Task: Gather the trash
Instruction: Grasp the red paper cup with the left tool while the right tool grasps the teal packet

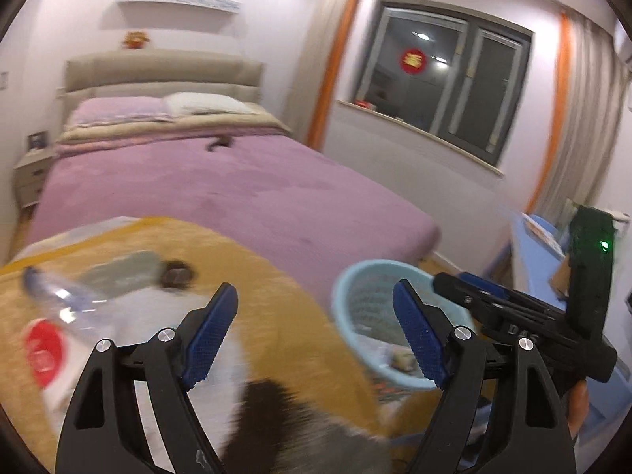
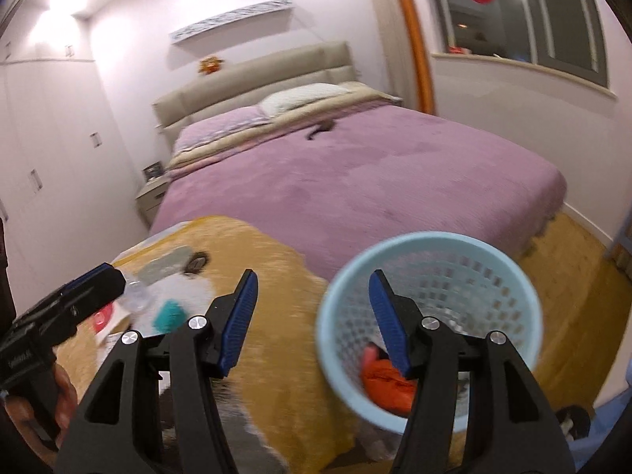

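Both the left gripper (image 1: pixel 316 331) and right gripper (image 2: pixel 314 320) gape with nothing between their fingers. An orange wad (image 2: pixel 385 383) already lies in the bin (image 2: pixel 434 245) at lower right. A bottle (image 1: pixel 67 300), red-and-white wrapper (image 1: pixel 43 351) and teal scrap (image 2: pixel 170 314) remain on the blanket (image 2: pixel 276 316), lower left.

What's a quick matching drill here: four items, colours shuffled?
Items:
1. basket
2. bedspread
3. blanket
4. trash in basket

Colours:
a. purple
b. orange
c. light blue
d. mustard yellow

Pairs: 1-c, 2-a, 3-d, 4-b
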Demonstrator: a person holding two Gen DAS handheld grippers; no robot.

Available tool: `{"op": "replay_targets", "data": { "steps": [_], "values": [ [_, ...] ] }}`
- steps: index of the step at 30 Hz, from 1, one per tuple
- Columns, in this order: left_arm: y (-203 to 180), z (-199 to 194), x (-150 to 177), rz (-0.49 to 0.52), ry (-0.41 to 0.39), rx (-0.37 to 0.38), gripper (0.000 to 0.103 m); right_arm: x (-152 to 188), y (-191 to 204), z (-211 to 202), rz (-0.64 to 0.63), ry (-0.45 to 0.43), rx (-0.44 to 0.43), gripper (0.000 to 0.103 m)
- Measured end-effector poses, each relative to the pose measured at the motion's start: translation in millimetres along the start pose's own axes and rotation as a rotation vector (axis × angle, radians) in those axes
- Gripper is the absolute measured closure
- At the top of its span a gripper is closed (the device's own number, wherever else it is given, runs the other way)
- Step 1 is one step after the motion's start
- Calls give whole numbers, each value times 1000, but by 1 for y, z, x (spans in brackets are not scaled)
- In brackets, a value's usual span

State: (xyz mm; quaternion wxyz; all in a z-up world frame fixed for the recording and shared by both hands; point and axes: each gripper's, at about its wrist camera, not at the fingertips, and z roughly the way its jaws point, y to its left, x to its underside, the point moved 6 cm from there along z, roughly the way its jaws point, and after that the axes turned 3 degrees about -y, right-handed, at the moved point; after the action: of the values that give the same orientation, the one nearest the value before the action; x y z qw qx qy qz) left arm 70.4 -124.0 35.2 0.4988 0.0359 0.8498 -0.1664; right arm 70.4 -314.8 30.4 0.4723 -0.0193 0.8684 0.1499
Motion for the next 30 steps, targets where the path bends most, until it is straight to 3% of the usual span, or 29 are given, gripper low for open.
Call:
{"op": "replay_targets", "data": {
  "steps": [9, 14, 19, 26, 30],
  "values": [
    [119, -52, 7, -141, -26, -216, 21, 14, 95, 38, -127, 25, -108, 48],
    [182, -61, 24, -210, 12, -304, 21, 31, 139, 73, -168, 77, -141, 48],
    [229, -47, 47, -280, 86, -365, 21, 51, 167, 104, -188, 127, -146, 48],
    [250, -22, 66, -362, 151, -344, 23, 78, 172, 132, -203, 168, -108, 48],
    [241, -17, 68, -325, 152, -357, 25, 77, 168, 133, -194, 167, -116, 48]
  ]
}}
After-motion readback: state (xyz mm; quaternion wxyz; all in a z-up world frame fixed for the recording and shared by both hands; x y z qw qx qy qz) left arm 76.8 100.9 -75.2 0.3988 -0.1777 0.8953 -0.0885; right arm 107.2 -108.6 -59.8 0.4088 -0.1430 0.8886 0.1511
